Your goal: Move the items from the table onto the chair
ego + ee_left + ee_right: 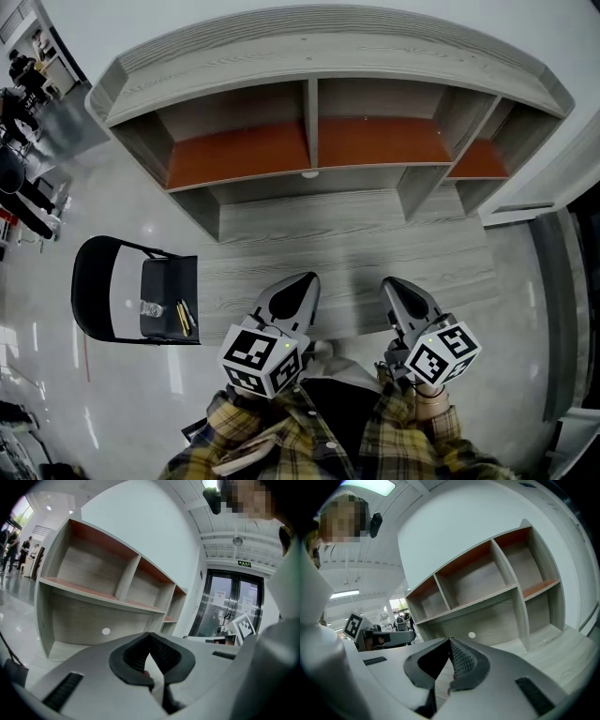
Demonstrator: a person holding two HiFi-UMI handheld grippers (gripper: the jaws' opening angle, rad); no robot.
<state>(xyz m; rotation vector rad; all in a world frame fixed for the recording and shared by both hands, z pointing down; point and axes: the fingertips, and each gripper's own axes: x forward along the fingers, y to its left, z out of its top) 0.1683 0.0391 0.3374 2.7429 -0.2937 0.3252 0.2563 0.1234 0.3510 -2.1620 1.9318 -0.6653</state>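
A grey wooden shelf unit [319, 56] stands against a white wall [281, 11].

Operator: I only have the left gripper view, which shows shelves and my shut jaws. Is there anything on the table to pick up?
Observer: In the head view I can see no loose item on the table. Its top shows only bare wood grain.
Operator: And the chair? I can't see it at all.
Observer: The chair stands on the floor to the left of the table. On its seat lie what look like pens and, beside them, a small clear thing that I can't identify.
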